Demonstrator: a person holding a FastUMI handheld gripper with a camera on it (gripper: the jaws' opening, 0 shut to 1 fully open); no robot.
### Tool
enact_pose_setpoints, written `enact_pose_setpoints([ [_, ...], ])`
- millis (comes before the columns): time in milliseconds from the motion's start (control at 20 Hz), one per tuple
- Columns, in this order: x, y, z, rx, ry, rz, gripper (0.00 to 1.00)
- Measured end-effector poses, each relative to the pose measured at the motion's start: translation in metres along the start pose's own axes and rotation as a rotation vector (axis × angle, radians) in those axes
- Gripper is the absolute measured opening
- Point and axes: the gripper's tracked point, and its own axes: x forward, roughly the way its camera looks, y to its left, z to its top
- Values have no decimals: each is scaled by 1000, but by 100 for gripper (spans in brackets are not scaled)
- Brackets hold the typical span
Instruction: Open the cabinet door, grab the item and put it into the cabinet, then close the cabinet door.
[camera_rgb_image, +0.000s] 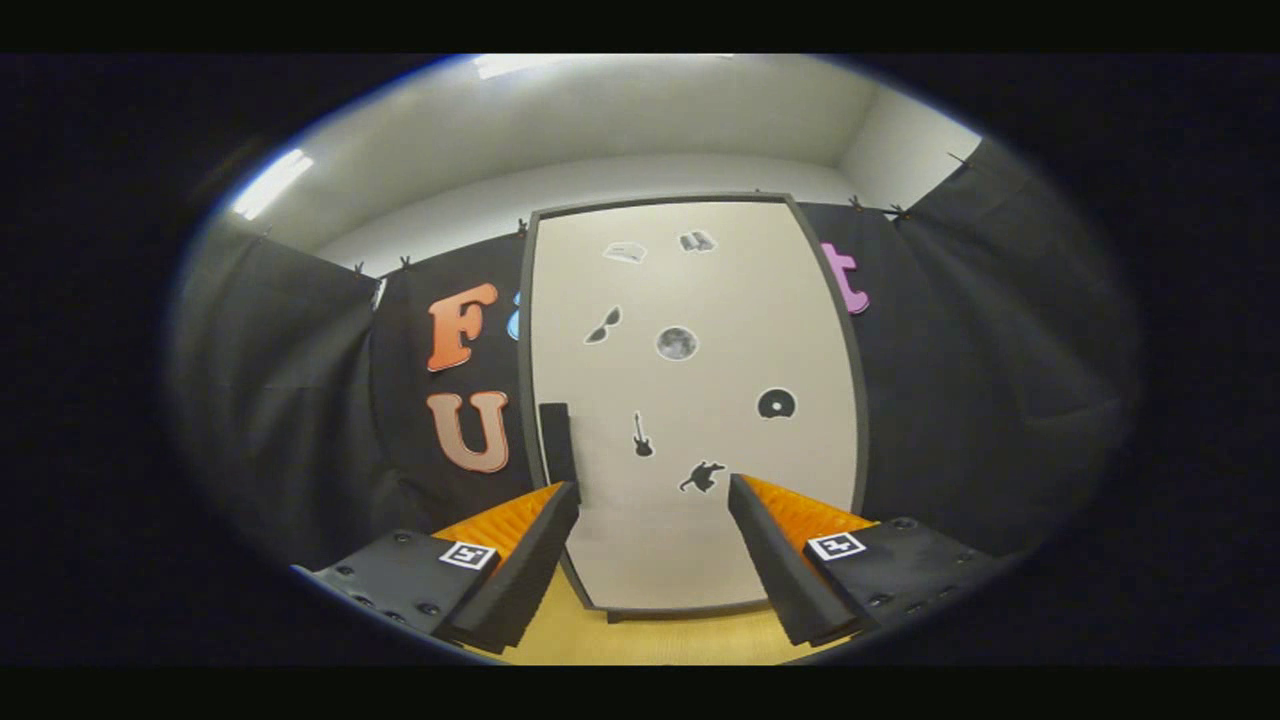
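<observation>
A tall cabinet stands straight ahead, beyond the fingers, its pale door (690, 400) shut inside a dark frame. Small black stickers dot the door. A dark upright handle (556, 440) sits on the door's left edge, just above my left fingertip. My gripper (655, 490) is open, its two fingers spread wide with nothing between them, both pointing at the lower part of the door. The item to be stored is hidden from this view.
The cabinet rests on a yellowish wooden surface (650, 640) that runs beneath the fingers. Black cloth walls (960, 400) close in on both sides of the cabinet. A white wall and ceiling rise above them.
</observation>
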Motion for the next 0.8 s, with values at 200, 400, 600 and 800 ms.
enact_pose_setpoints([
  [200,57,36,-6,-7,40,61,97],
  [400,102,54,-23,-29,78,63,98],
  [600,128,60,-31,-63,95,36,98],
  [800,149,64,-42,-88,119,12,96],
])
